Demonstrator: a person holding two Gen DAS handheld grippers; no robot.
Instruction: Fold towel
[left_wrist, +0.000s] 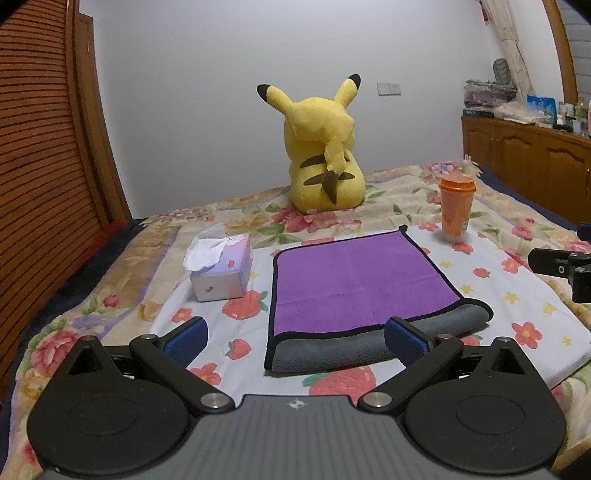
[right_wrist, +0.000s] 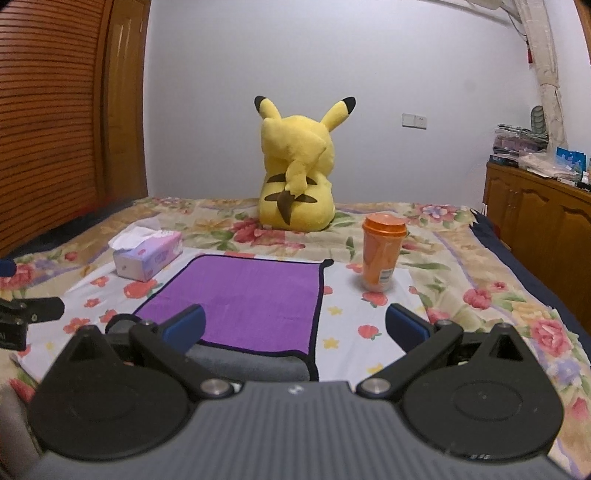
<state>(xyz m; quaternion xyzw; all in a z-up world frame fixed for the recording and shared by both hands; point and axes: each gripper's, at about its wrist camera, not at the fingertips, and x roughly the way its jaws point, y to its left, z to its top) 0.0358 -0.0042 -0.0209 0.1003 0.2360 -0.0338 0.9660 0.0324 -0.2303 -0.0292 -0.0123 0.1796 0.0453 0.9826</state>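
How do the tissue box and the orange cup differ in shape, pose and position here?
The tissue box is a low pale block lying flat, left of the purple towel; the orange cup stands upright and tall, right of it. The box has tissue poking out; the cup is lidded. Both rest on the floral bedspread.

The towel (left_wrist: 354, 280) is purple on top with a black hem, and its folded-under near edge shows grey. It lies on a white cloth (left_wrist: 517, 295) printed with red strawberries and small yellow stars. The bedspread (left_wrist: 399, 192) beneath is cream with red, pink and yellow flowers and green leaves. The plush toy (left_wrist: 325, 155) is yellow, with black ear tips and brown stripes. The cup (left_wrist: 456, 206) is orange. The tissue box (left_wrist: 221, 273) is pale lilac and white. Both grippers are black with blue finger pads (left_wrist: 186, 338).
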